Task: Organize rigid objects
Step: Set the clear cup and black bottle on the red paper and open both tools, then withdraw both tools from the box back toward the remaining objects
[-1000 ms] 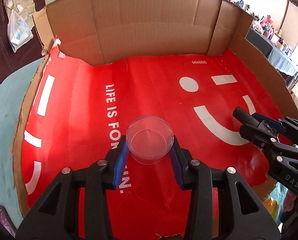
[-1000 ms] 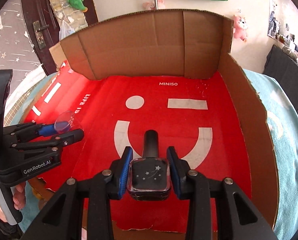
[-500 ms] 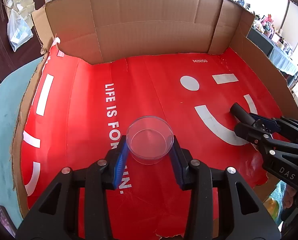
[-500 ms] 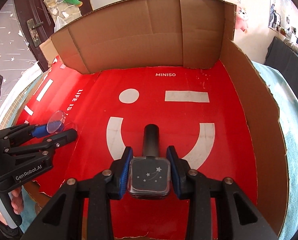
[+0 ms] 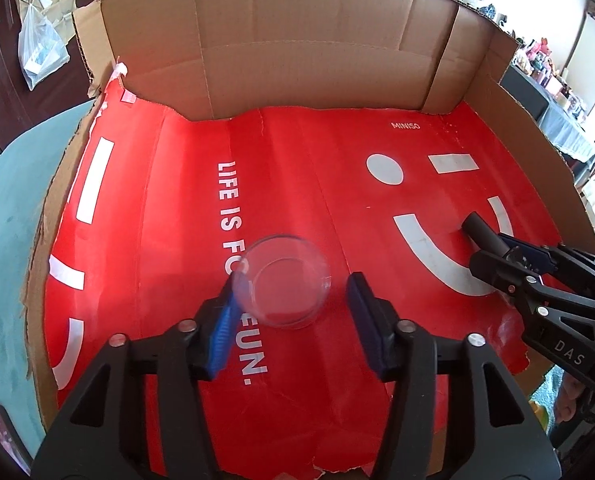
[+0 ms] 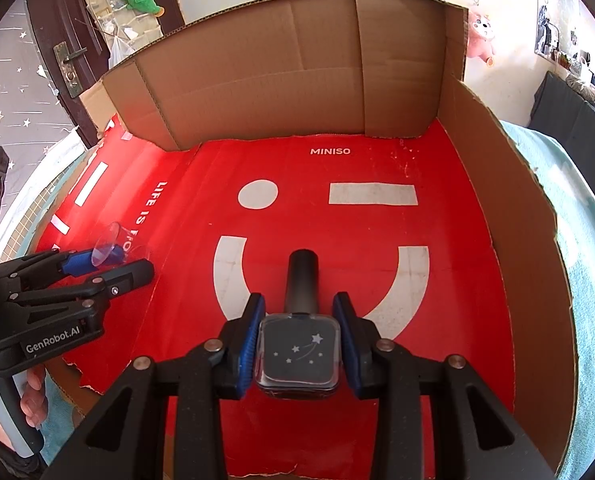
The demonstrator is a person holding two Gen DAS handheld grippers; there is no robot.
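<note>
Two tongs: left (image 5: pixel 291 312) just spread around a clear round dish (image 5: pixel 285 282) (right pad clear), right (image 6: pixel 297 340) pinching a star-printed bottle (image 6: pixel 299 356).

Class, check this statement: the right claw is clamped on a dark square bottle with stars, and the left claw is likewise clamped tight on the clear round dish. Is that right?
Not quite. The right claw does grip the dark bottle, but the left claw has just been opening: in the left wrist view its right pad stands clear of the clear dish, which sits between the pads on the red sheet.
</note>
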